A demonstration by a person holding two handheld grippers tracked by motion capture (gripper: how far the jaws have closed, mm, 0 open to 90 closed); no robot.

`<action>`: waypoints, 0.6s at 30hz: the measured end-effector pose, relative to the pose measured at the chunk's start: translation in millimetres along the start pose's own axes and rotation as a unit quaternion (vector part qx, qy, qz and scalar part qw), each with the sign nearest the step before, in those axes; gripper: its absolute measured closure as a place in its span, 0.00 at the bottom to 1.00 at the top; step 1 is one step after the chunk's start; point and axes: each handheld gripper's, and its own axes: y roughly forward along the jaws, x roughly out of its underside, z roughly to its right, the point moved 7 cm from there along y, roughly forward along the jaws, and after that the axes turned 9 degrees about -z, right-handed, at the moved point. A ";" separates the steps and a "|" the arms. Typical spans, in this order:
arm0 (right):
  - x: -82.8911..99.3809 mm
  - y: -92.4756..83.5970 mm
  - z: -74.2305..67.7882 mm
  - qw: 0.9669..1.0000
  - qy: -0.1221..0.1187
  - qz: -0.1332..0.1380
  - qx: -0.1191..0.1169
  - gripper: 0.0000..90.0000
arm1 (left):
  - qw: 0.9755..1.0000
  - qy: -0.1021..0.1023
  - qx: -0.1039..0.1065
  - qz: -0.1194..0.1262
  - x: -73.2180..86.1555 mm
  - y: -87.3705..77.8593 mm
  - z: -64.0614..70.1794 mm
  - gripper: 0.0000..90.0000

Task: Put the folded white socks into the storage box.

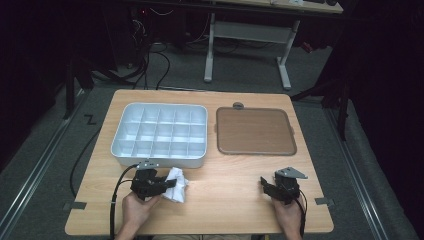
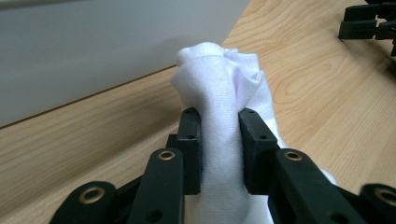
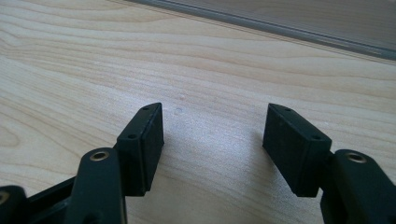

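Crumpled white cloth (image 2: pixel 224 112): lying on wooden bench (image 1: pixel 230 210), near front edge of white compartment tray (image 1: pixel 159 134). Left gripper (image 2: pixel 218 144): fingers clamping cloth fold. Right gripper (image 3: pixel 215 144): fingers standing apart, holding nothing. Advice: keeping pinch firm, lifting slowly to avoid slippage.

No legible text or labels anywhere
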 end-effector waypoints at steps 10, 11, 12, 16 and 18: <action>0.1 0.0 -0.2 1.000 0.000 0.000 0.000 0.43 | 1.000 0.002 0.004 0.008 -4.6 -7.3 4.2 0.81; 0.1 0.0 -0.2 1.000 0.000 -0.001 0.000 0.43 | 1.000 0.003 0.004 0.009 -4.9 -8.5 4.6 0.81; 0.1 0.0 -0.2 1.000 0.000 -0.001 0.000 0.43 | 1.000 0.003 0.005 0.010 -5.5 -10.3 5.3 0.81; 0.1 0.0 -0.3 1.000 0.001 -0.001 0.000 0.43 | 1.000 -0.001 0.010 0.016 -10.2 -15.8 5.8 0.81; 0.1 0.0 -0.4 1.000 0.000 -0.001 0.000 0.43 | 1.000 0.001 0.010 0.019 -12.4 -18.3 5.5 0.81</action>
